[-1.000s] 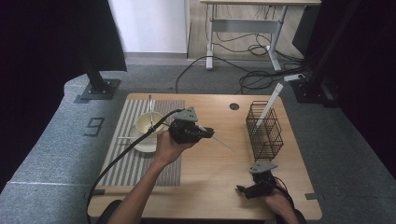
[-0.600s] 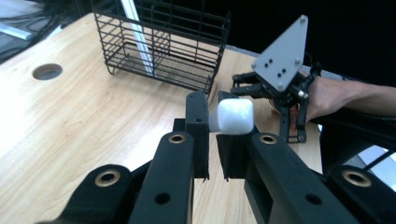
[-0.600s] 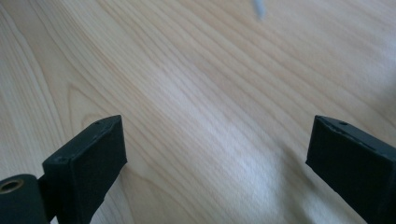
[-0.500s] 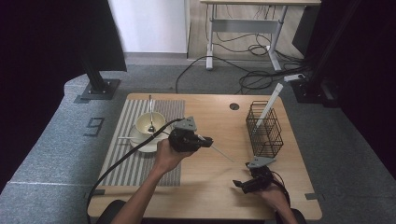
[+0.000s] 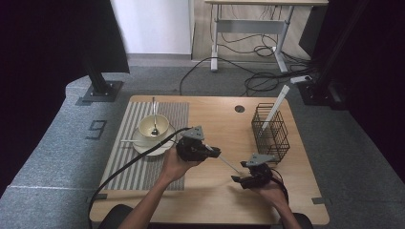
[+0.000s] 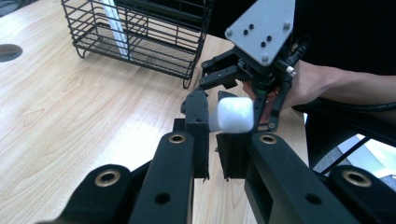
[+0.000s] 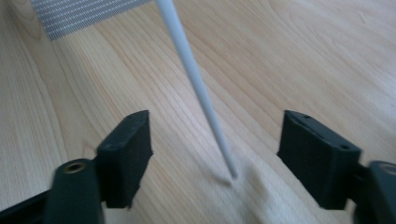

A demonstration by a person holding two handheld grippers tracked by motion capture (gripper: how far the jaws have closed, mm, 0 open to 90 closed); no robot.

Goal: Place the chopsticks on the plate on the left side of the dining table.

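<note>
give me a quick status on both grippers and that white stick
Left gripper shut on white chopstick, tip down on table. Right gripper open, jaws just closing, astride the tip, no contact. Nothing in the way; wire basket stands clear.

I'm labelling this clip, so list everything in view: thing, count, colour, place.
Table: one, light wood, centre.
Placemat: one, grey striped, table's left.
Bowl: one, cream, on a saucer on the placemat.
Spoon: one, metal, in the bowl.
Wire basket: one, black, table's right, a white stick leaning in it.
Chopstick: one, white, held slanting to the table.
Left gripper: black, shut on the chopstick.
Right gripper: black, jaws just closing, open around the chopstick's tip.
</note>
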